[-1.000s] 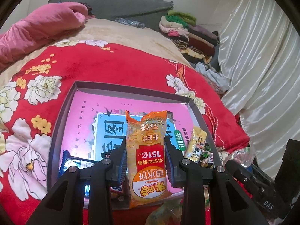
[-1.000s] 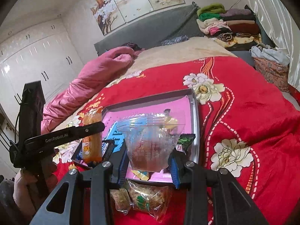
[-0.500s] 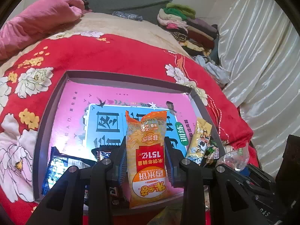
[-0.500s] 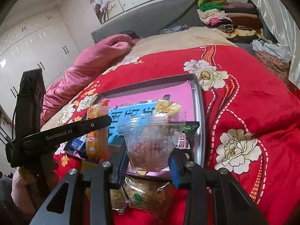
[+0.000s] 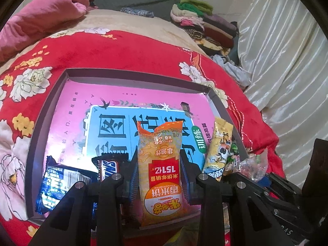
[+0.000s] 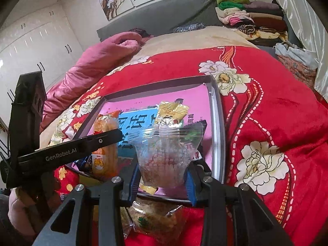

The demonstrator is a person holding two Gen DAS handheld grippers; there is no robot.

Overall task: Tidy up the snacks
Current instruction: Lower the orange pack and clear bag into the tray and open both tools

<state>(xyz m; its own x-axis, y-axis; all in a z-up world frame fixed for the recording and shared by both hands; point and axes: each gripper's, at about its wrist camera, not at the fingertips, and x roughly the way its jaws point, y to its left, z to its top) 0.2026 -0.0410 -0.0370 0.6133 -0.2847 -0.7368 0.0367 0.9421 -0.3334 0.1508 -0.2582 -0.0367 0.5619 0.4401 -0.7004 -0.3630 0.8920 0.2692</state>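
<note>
At the bottom centre of the left wrist view, the left tongs (image 5: 160, 176) are seen closed on an orange rice-cracker pack (image 5: 160, 170), which is held upright between the blue pads over the near edge of a grey tray (image 5: 131, 73). Only this view shows what lies at the tray's near left: a blue wrapped snack (image 5: 55, 186) and a dark chocolate bar (image 5: 107, 165) just beside it. At the lower right, a yellow cartoon sachet (image 5: 220, 149) is seen leaning at the tray's right wall, with the clear bag (image 5: 253, 167) and the black body of the other tool beyond it.

In the right wrist view, the right tongs (image 6: 163, 176) are seen clamped on that clear plastic bag (image 6: 164, 153), held over the tray's (image 6: 217, 123) near right part. Given by this view alone are a crinkled snack bag (image 6: 155, 219) lying on the red bedspread (image 6: 266, 102) below the tongs, outside the tray, and a gold foil packet (image 6: 171, 112) behind the clear bag. At the left, the left tool is seen from the side, with the orange pack (image 6: 104, 143) in its grip and a hand (image 6: 18, 207) at the lower left edge.

Further up in both views, a pink quilt (image 6: 98, 61) and folded clothes (image 6: 252, 20) are seen; the white wardrobe (image 6: 30, 47) is shown only at the right wrist view's upper left.
</note>
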